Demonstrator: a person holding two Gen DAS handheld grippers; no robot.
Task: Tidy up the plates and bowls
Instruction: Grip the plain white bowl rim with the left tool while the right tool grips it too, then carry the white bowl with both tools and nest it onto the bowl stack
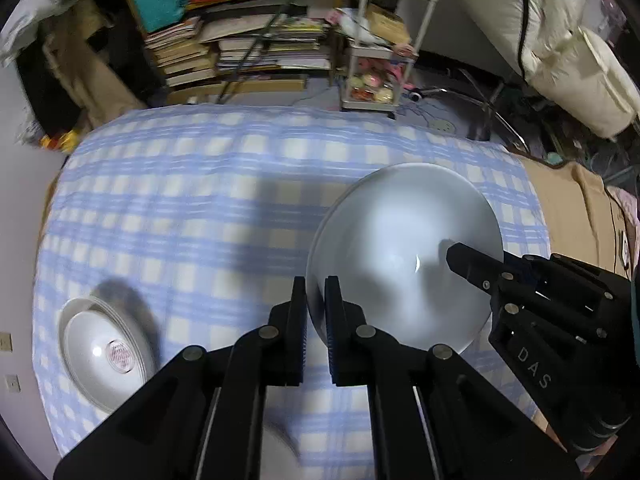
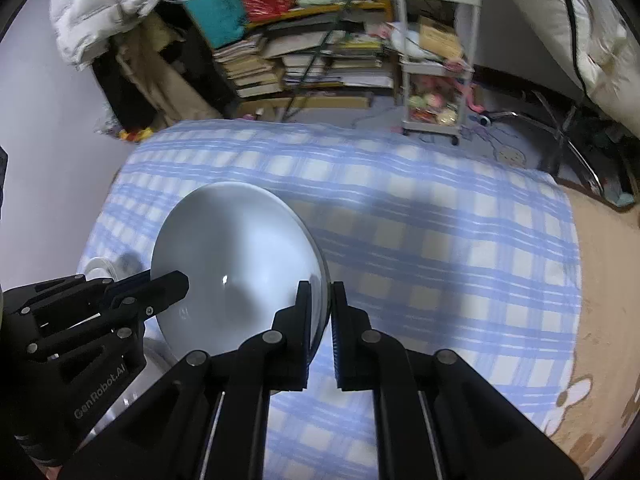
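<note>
The white bowl (image 1: 404, 256) is clamped at opposite rim edges by the left gripper (image 1: 316, 300) and right gripper (image 2: 320, 304), apparently lifted above the checked bench (image 1: 200, 200). It should be kept level and carried toward the stacked bowls (image 1: 108, 352) to its left.

Both wrist views steeply downward, sharing bowl (image 1: 404, 256)

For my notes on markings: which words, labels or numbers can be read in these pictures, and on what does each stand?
"DAS": on the right hand-held gripper.
"GenRobot.AI": on the left hand-held gripper.
Red mark inside the stacked bowls: too blurred to read.
Spines of the books: too small and blurred to read.
</note>
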